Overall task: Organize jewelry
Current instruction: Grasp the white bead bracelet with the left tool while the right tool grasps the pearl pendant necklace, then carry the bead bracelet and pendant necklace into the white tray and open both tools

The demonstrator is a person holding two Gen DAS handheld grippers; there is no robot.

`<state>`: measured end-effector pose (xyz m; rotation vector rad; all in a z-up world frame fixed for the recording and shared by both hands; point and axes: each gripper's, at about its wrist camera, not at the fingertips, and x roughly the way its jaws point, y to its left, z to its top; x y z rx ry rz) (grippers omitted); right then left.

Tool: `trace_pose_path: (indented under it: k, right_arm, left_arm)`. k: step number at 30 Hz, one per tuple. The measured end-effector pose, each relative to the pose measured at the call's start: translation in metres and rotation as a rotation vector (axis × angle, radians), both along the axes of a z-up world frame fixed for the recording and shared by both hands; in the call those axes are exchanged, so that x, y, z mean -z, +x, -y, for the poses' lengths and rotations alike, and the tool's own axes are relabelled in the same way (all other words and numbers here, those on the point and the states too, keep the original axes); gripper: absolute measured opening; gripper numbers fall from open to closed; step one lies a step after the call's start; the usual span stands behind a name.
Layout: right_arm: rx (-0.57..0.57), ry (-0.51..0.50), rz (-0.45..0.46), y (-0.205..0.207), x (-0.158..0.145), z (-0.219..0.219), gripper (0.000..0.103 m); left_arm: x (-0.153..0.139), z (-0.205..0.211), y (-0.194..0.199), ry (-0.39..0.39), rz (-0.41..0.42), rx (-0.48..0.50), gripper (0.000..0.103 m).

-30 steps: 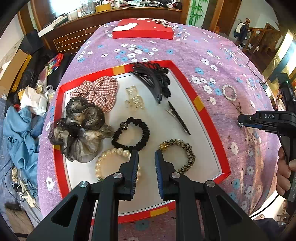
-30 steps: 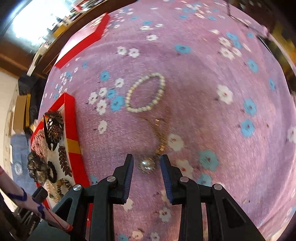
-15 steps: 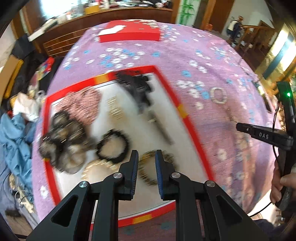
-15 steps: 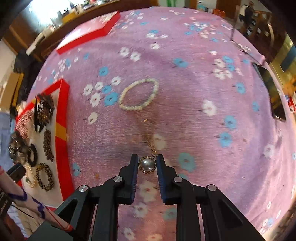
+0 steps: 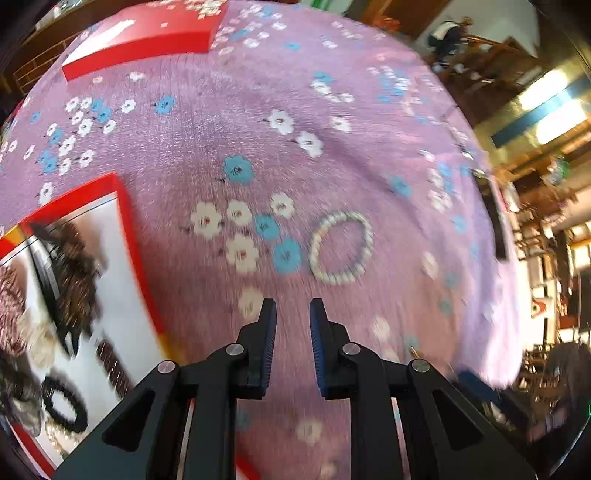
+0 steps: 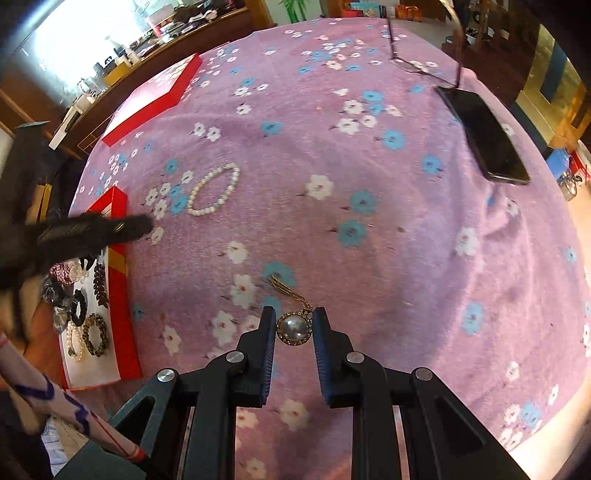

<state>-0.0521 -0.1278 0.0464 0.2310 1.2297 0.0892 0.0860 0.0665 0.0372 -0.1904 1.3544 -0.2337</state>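
Observation:
A pearl pendant necklace (image 6: 294, 328) with a gold chain lies between the fingers of my right gripper (image 6: 294, 326), which is shut on the round pendant just above the purple flowered cloth. A white pearl bracelet (image 5: 341, 247) lies on the cloth ahead and slightly right of my left gripper (image 5: 293, 317), which is open and empty; the bracelet also shows in the right wrist view (image 6: 213, 190). The red-rimmed white tray (image 5: 129, 236) with hair ties and clips sits at the left; it also shows in the right wrist view (image 6: 118, 266). The left gripper (image 6: 125, 227) reaches in over the tray's edge.
A red box (image 5: 147, 35) lies at the far side of the table, also seen in the right wrist view (image 6: 155, 99). A black phone (image 6: 484, 136) and glasses (image 6: 417, 55) lie at the far right. The table edge curves close on the right.
My left gripper has swung right, from over the tray to the cloth near the pearl bracelet. My right gripper closed on the pearl pendant and lifted it slightly.

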Motion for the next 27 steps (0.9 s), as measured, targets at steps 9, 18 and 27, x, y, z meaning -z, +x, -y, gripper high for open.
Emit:
trace_pose_path:
  k: [9,18,27]
  right_arm:
    - [0.043,0.000,-0.001,-0.011,-0.003,0.039,0.021]
    - [0.029,0.041,0.004,-0.001,-0.003,0.047,0.021]
    - [-0.005,0.051,0.006,0.011,-0.003,0.038,0.021]
  left_arm:
    - [0.021,0.030,0.040,0.046,-0.012,-0.003,0.017]
    - [0.023,0.048,0.034,0.100,0.032,0.027,0.005]
    - [0.021,0.046,-0.009,0.105,0.069,0.030,0.004]
